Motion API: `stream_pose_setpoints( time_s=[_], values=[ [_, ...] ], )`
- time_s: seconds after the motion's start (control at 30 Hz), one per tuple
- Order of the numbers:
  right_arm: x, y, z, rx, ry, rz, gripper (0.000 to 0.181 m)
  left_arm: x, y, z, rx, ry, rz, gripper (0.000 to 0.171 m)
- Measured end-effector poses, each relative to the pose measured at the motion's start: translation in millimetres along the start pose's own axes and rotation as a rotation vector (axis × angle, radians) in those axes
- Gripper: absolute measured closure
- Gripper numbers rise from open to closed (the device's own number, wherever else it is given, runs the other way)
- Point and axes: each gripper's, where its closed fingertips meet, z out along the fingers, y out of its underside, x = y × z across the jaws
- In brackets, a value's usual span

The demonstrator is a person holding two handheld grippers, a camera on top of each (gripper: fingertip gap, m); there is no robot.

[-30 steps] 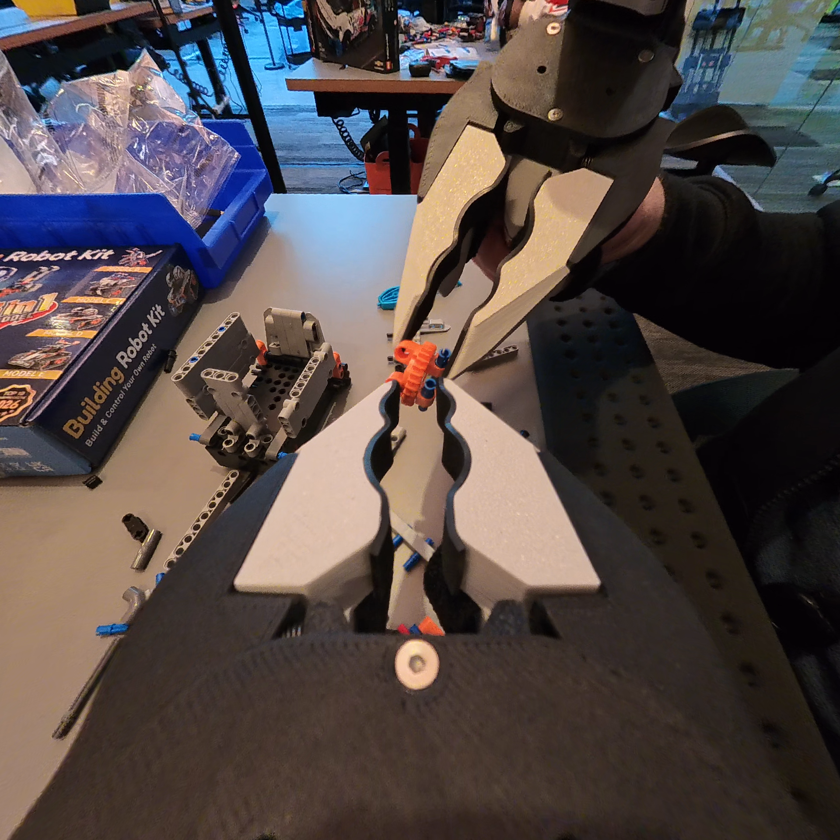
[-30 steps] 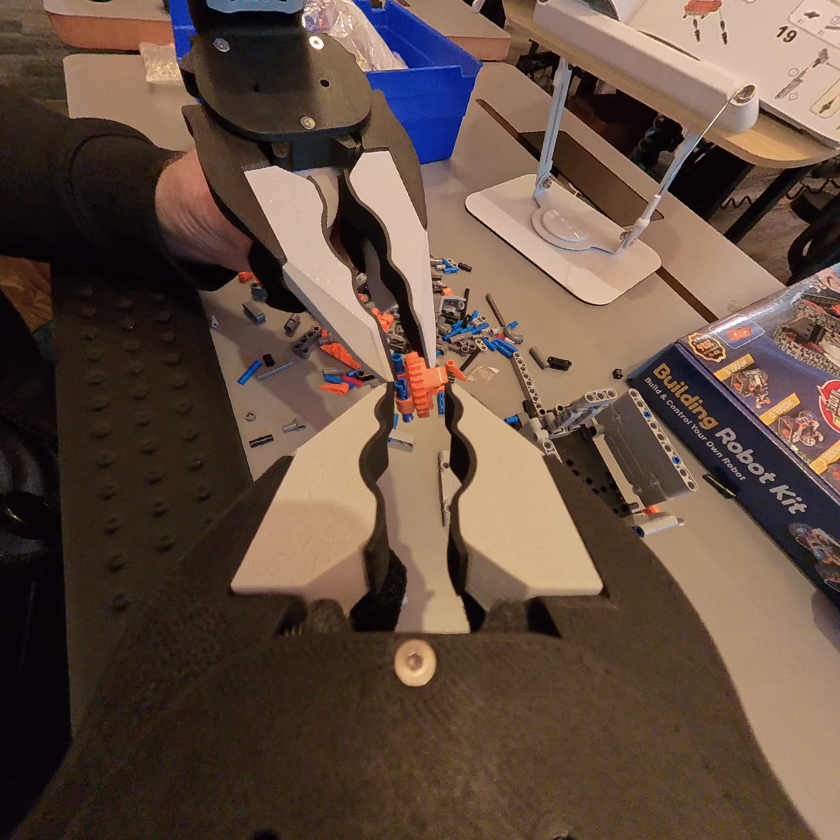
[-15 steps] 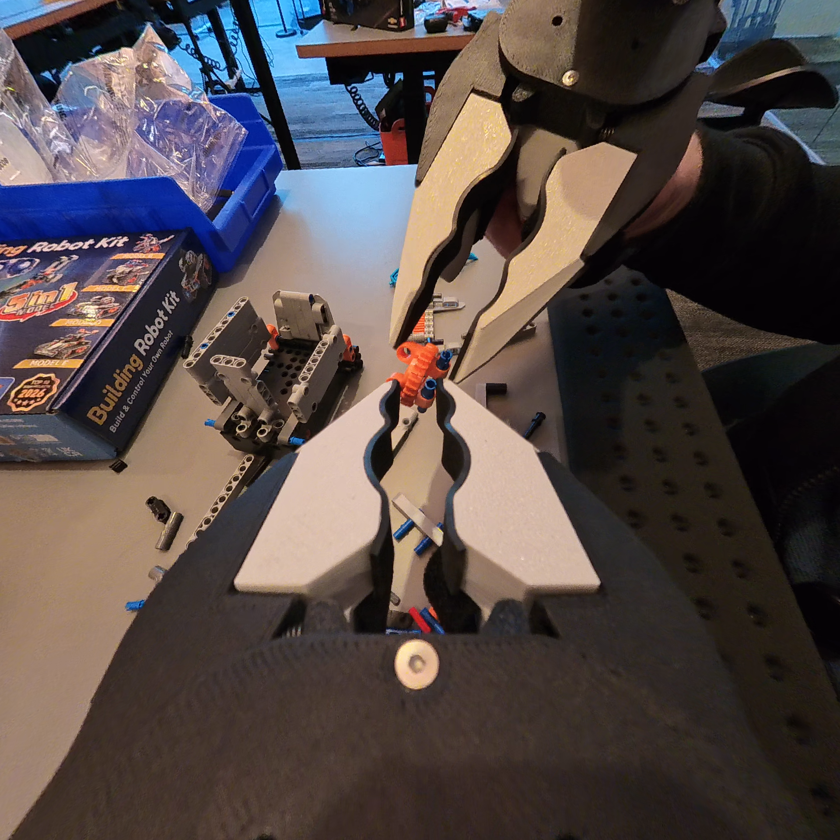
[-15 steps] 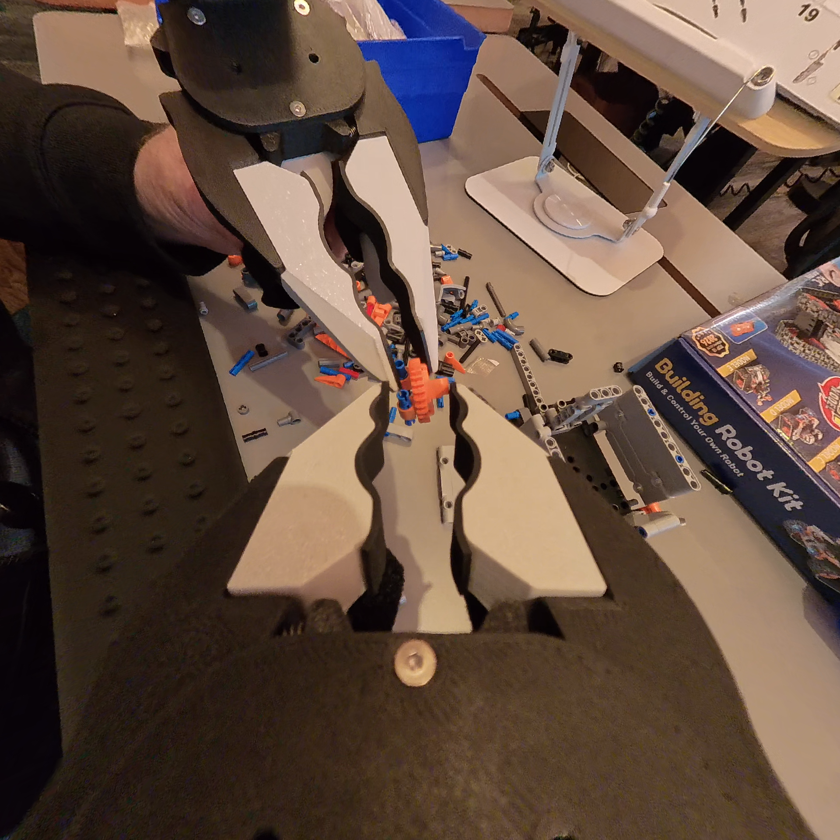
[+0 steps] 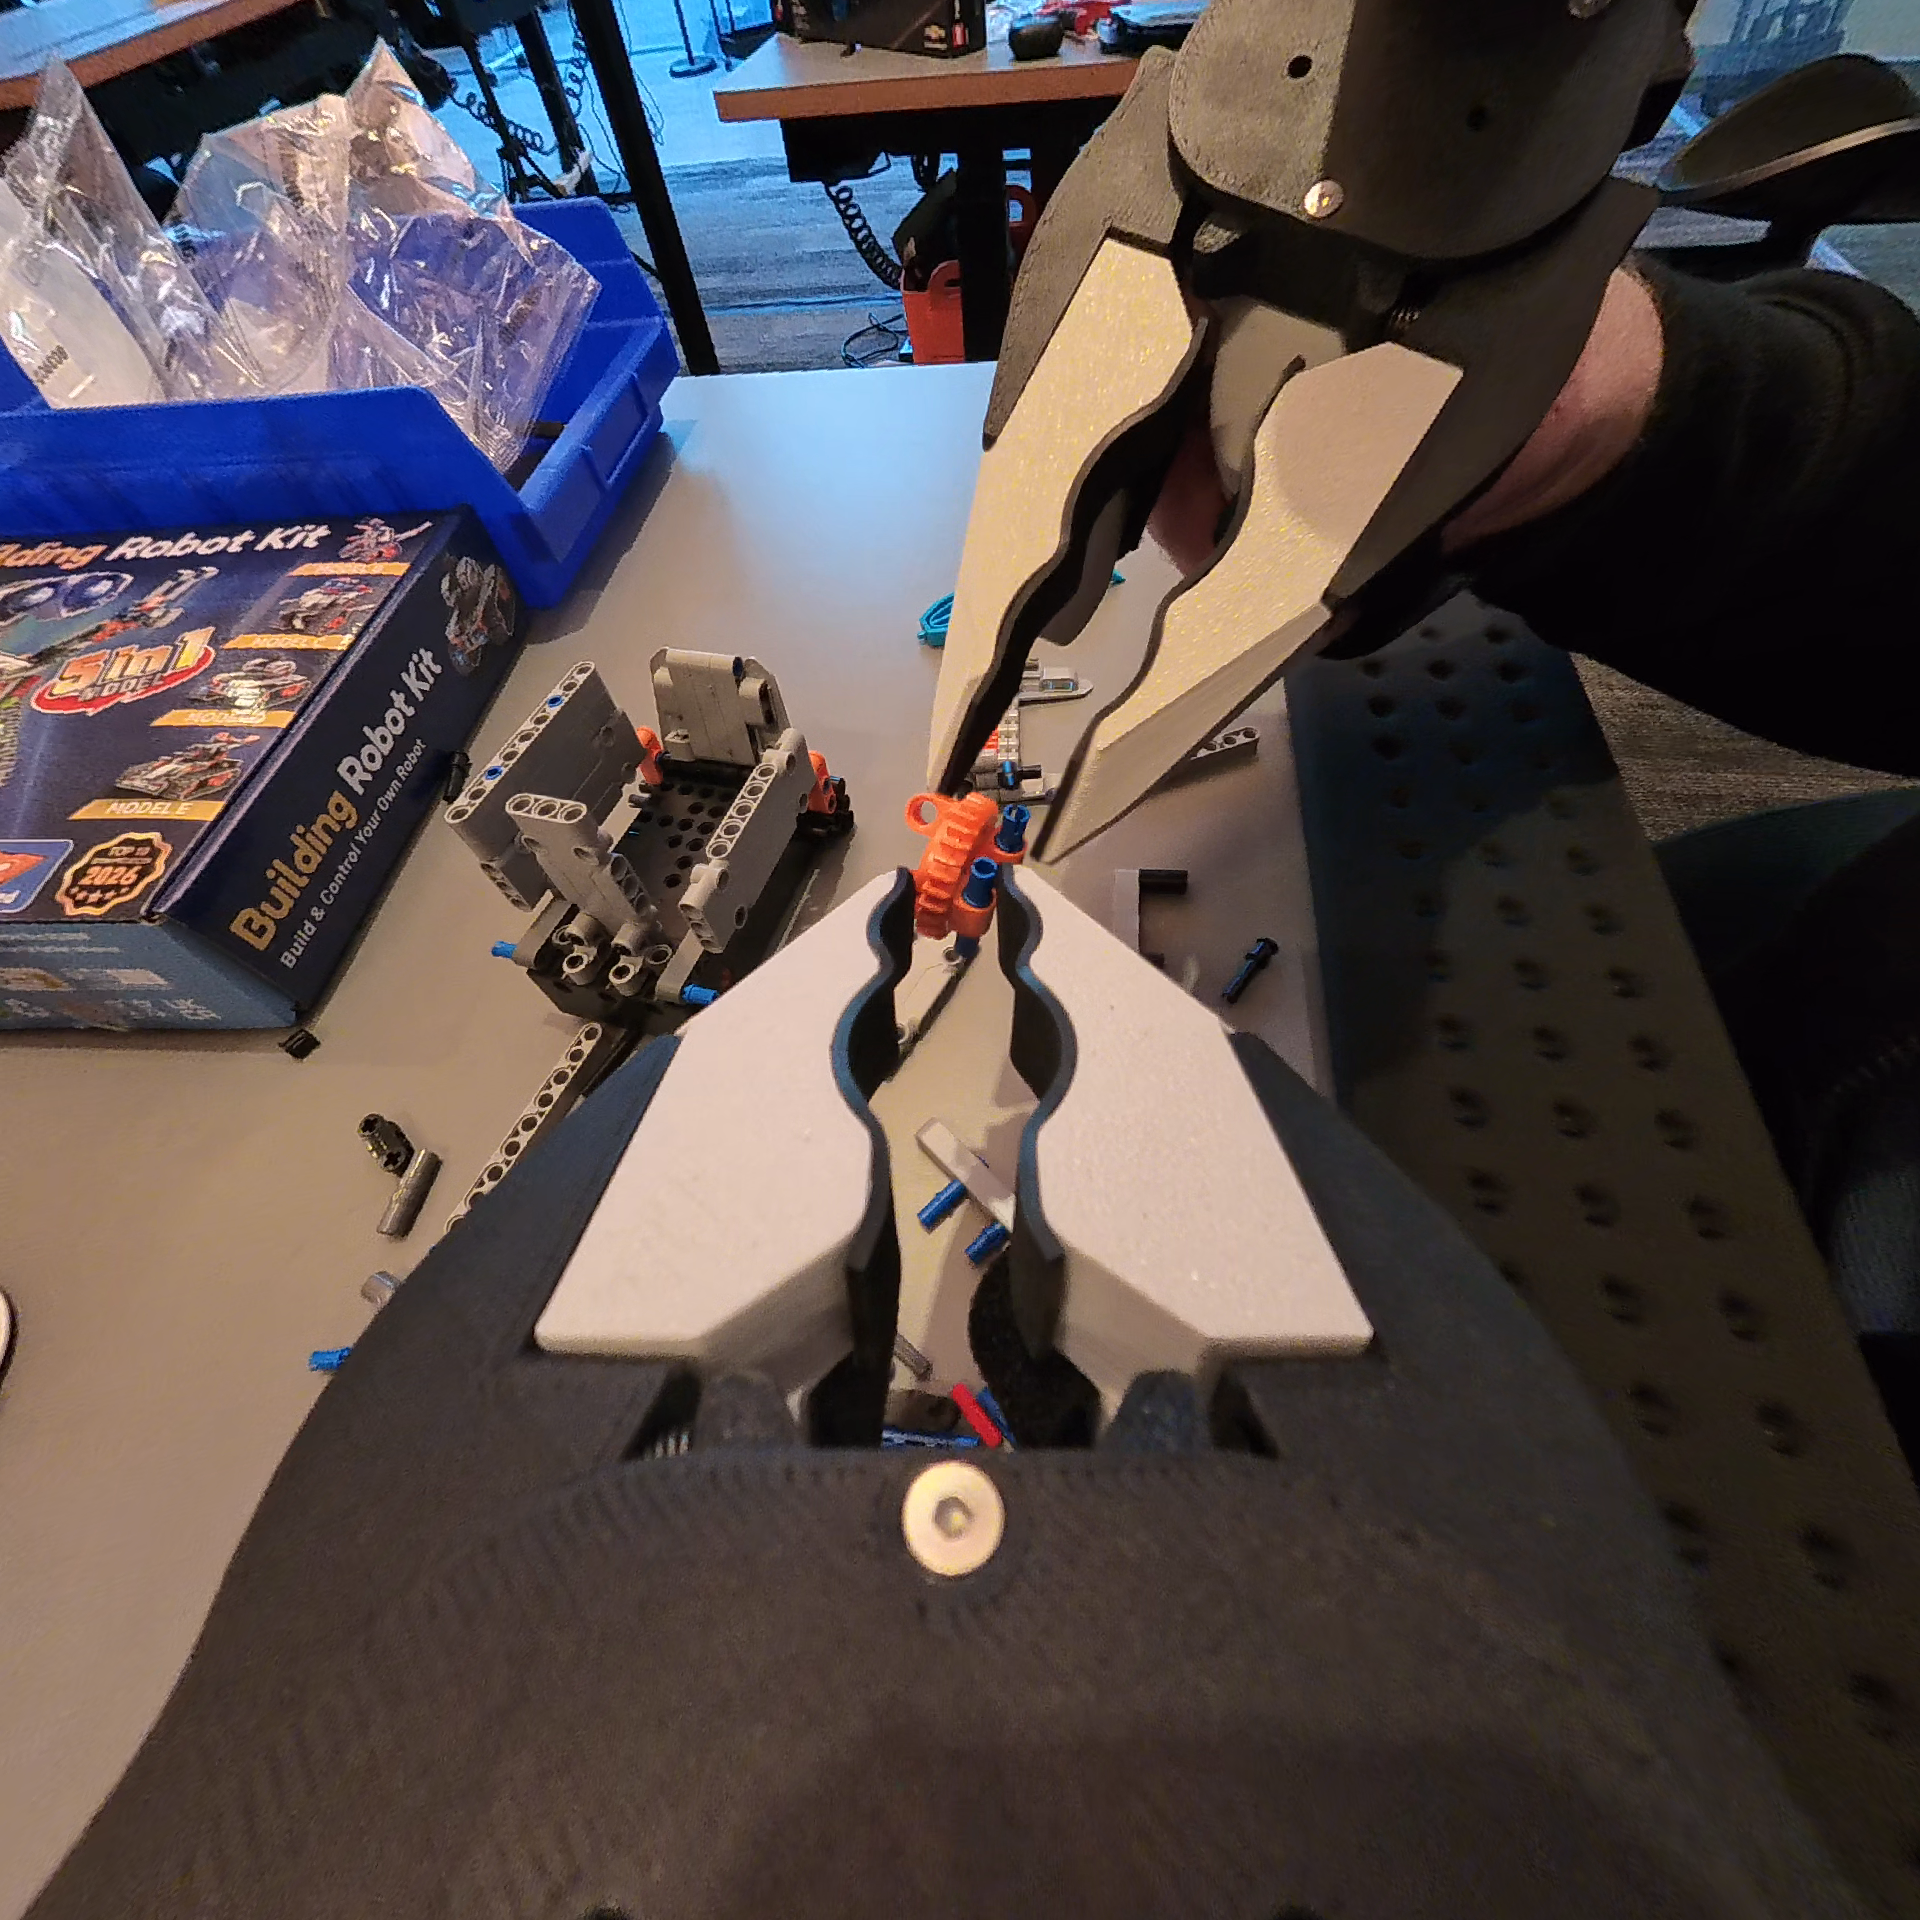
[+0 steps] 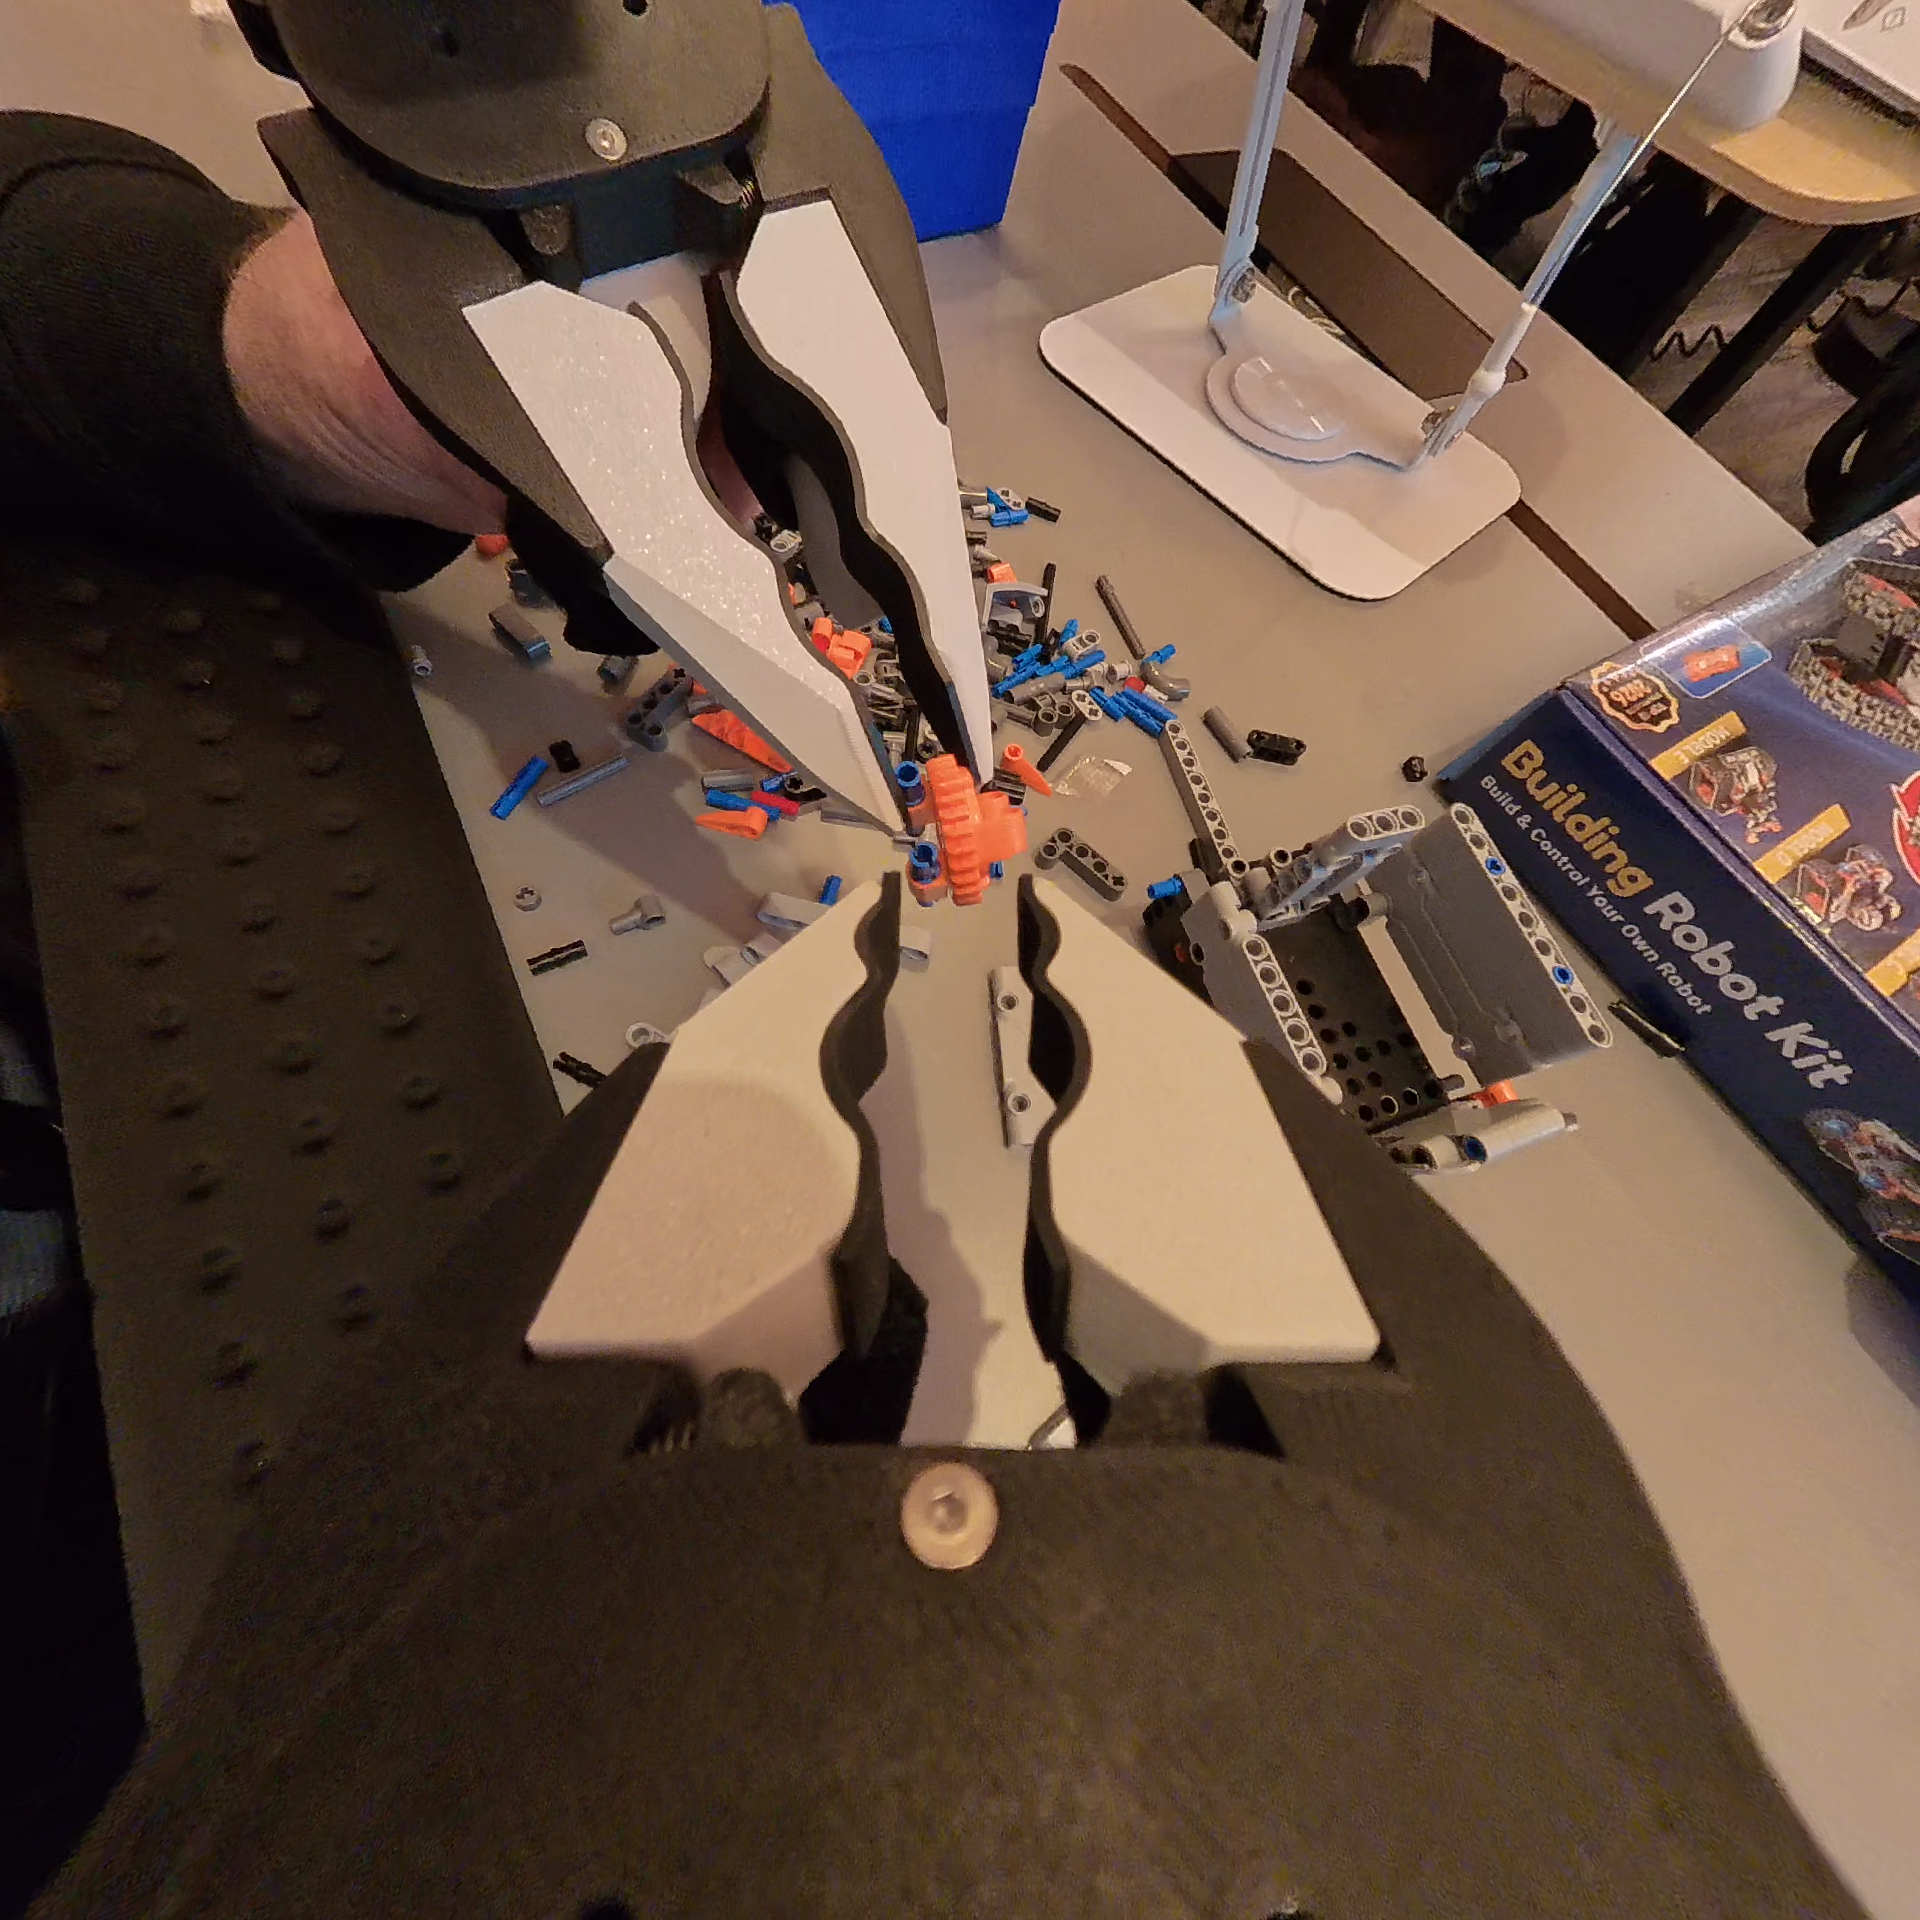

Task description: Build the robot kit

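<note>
A small orange gear piece with blue pins [image 5: 945, 852] is clamped in the tips of my left gripper [image 5: 951, 883], held above the grey table. In the right wrist view the same orange piece [image 6: 961, 831] sits in the left gripper [image 6: 940, 795], which comes down from the top. My right gripper [image 6: 956, 883] is open, its tips just short of the piece and not gripping it. In the left wrist view the right gripper [image 5: 994, 821] comes from the upper right, its tips spread beside the piece.
A half-built grey and black beam model [image 5: 644, 831] stands left of the grippers, also in the right wrist view [image 6: 1403, 987]. A kit box [image 5: 239, 727], a blue bin [image 5: 312, 447], loose parts [image 6: 1039, 675], a white lamp base [image 6: 1278, 447] and a black studded mat [image 5: 1507, 1039] surround them. Both grippers' tips are close together, under 4 cm apart.
The right gripper has let go of the orange piece, opened and drawn back a little. The left gripper keeps hold of the piece.
</note>
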Motion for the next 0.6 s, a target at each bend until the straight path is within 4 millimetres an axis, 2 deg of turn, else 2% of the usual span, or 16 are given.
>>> stream_pose_setpoints(
  time_s=[0.2, 0.4, 0.6],
  values=[
    [1.0, -5.7, 0.5, 0.02, -0.016, 0.016, 0.152, -2.4, 2.7, -0.4, -0.017, -0.009, 0.004, 0.158],
    [-1.3, -6.8, 10.4, -0.009, -0.029, -0.031, 0.158, -2.1, 3.7, -2.8, -0.032, -0.001, 0.01, 0.158],
    [-3.3, -2.3, 12.0, 0.014, -0.076, 0.034, 0.161, 0.1, 7.7, -2.6, -0.053, 0.047, -0.014, 0.156]
  ],
)
